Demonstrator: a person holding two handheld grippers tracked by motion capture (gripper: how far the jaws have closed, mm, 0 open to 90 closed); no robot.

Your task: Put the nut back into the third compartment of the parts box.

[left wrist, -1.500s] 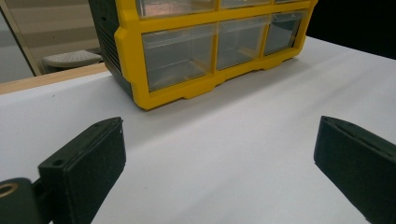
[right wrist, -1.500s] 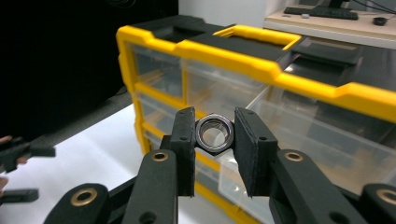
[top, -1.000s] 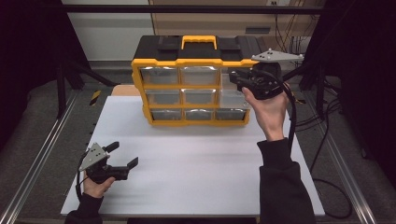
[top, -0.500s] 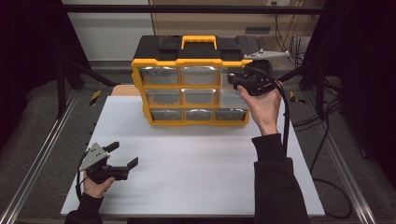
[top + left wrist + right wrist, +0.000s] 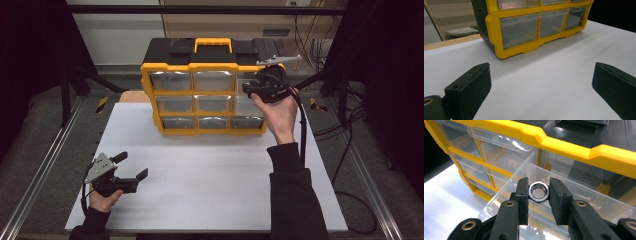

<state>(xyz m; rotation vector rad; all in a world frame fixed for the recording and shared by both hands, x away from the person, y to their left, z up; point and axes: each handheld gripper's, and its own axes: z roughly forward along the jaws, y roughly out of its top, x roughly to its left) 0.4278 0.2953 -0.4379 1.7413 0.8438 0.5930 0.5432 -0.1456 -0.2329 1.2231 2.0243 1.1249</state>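
Observation:
A yellow and black drawer organizer (image 5: pixel 205 65) stands at the back of the white table top (image 5: pixel 210 175). Its top right clear drawer (image 5: pixel 579 195) is pulled out. My right gripper (image 5: pixel 248 90) hovers in front of that drawer. In the right gripper view the right gripper (image 5: pixel 539 195) is shut on a shiny steel hex nut (image 5: pixel 538 191), held over the open drawer. My left gripper (image 5: pixel 132 165) rests at the table's near left, open with nothing in it. In the left gripper view the left gripper (image 5: pixel 539 85) faces the organizer's (image 5: pixel 519 30) lower drawers across bare table.
Metal rails (image 5: pixel 40 170) run along both sides of the table. Cables (image 5: pixel 345 130) hang off the right side. A wooden board (image 5: pixel 132 96) lies behind the table's left corner, beside the organizer.
My right hand has moved a little left and down with the nut, closer to the open top right drawer. The left gripper has stayed in place.

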